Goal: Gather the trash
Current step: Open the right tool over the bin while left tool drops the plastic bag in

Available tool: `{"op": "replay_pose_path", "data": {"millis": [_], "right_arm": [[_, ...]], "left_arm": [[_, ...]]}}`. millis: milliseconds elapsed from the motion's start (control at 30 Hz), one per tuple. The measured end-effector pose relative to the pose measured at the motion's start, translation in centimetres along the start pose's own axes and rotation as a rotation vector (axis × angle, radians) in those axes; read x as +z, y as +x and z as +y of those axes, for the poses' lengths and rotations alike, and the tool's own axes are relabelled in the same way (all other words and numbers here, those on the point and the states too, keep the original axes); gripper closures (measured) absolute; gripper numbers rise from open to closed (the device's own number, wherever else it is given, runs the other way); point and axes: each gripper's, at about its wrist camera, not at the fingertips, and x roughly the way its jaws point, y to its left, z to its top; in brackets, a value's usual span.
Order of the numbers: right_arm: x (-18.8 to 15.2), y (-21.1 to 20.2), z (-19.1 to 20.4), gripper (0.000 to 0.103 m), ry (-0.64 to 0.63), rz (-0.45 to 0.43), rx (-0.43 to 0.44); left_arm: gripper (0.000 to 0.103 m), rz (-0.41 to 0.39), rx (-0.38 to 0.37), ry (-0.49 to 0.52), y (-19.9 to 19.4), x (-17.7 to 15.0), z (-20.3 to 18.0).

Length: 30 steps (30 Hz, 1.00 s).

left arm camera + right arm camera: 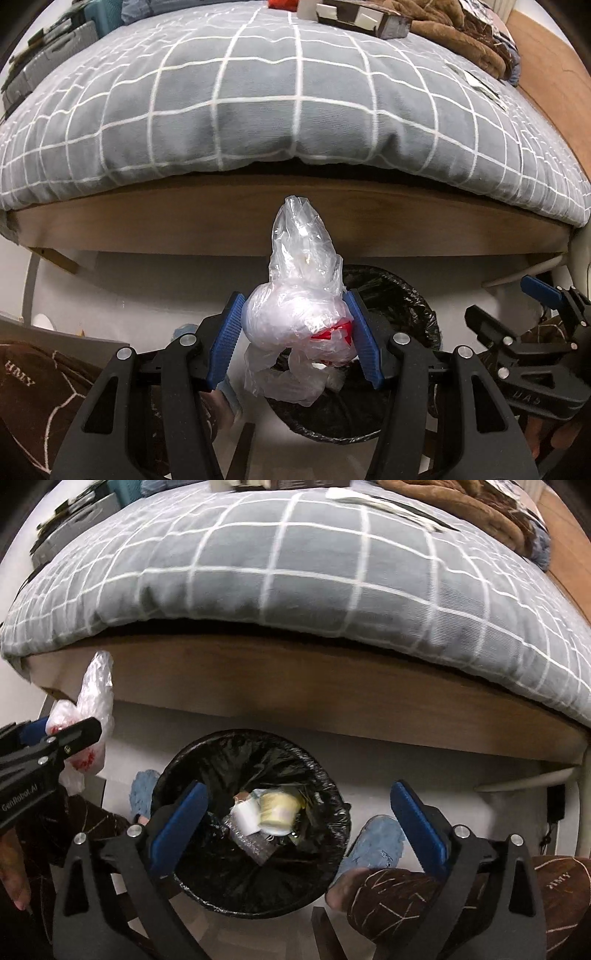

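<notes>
My left gripper (295, 325) is shut on a crumpled clear plastic bag (299, 291) with a red print, held above and just left of a round bin with a black liner (402, 295). The bag also shows at the left of the right wrist view (94, 698), still in the left gripper (55, 738). My right gripper (299, 812) is open and empty, hovering over the bin (207, 760). Inside the bin lie a white wrapper (245, 816) and a yellowish cup (279, 806). The right gripper shows at the right edge of the left wrist view (517, 314).
A bed with a grey checked duvet (258, 110) and wooden frame (221, 225) stands just behind the bin. On the bed lie a cardboard box (365, 16), a brown blanket (461, 33) and paper scraps (476, 83). The person's blue slippers (376, 842) flank the bin.
</notes>
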Motion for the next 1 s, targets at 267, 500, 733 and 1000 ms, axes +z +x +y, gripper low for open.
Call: {"op": "replay_pose_path", "data": {"millis": [267,500,733,1000], "right_arm": [[-0.3,-0.7,-4.1,0.008,0.09,-0.017,-0.056],[-0.3,-0.5,-7.6,0.008,0.186,0.004,-0.062],[-0.4,0.3,-8.2,0.008,0.205,0.023,-0.078],[-0.3,0.4,-7.3,0.008,0.169,0.017,-0.083]], "left_arm": [[0.048,0.013,-0.035,0.047,0.5,0.5,-2.6],[0.048,0.027,-0.059,0.081,0.7,0.4,-4.9],[0.047,0.056,-0.064,0.118,1.6,0.2,-7.0],[0.044,0.061,-0.055,0.162,2.1,-0.4,-8.2]]}}
